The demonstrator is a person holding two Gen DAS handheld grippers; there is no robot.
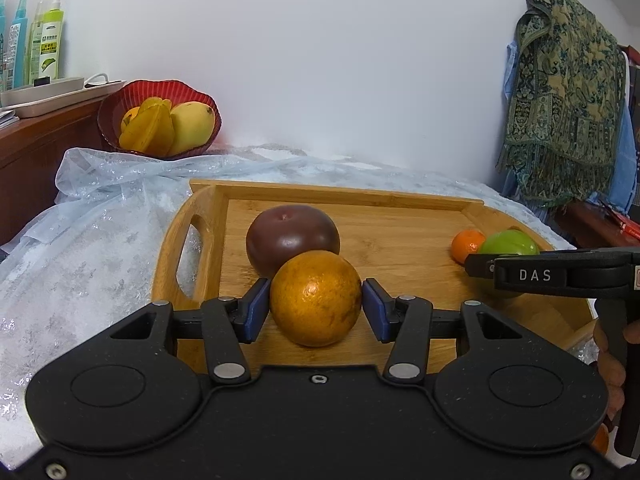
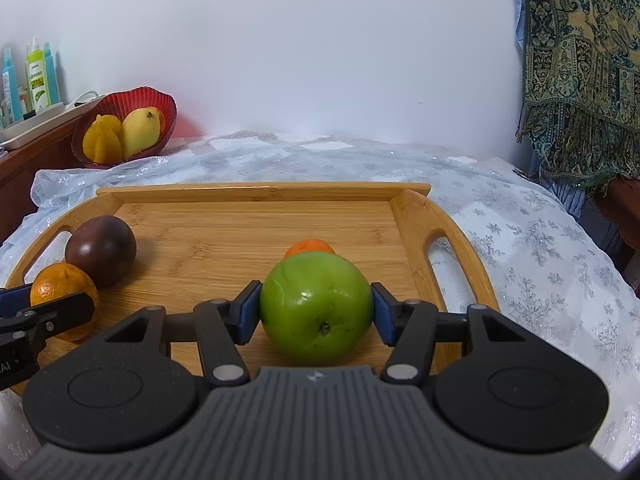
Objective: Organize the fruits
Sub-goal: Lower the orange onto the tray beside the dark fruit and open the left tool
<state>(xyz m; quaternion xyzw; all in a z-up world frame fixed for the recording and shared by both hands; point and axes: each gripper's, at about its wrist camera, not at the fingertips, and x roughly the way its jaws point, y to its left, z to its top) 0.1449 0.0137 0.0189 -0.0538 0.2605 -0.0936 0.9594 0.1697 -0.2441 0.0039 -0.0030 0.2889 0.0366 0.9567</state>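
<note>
Low centre in each wrist view, the left gripper [image 1: 316, 306] clamps the orange [image 1: 316, 298] and the right gripper [image 2: 316, 310] clamps the green fruit [image 2: 316, 308], both fruits on the wooden tray [image 2: 256, 190]; behind lie a purple fruit [image 1: 292, 238] and small tangerine [image 1: 466, 244]; upper left, the red bowl [image 1: 160, 90] already holds yellow fruit, so sorting looks roughly half done.
</note>
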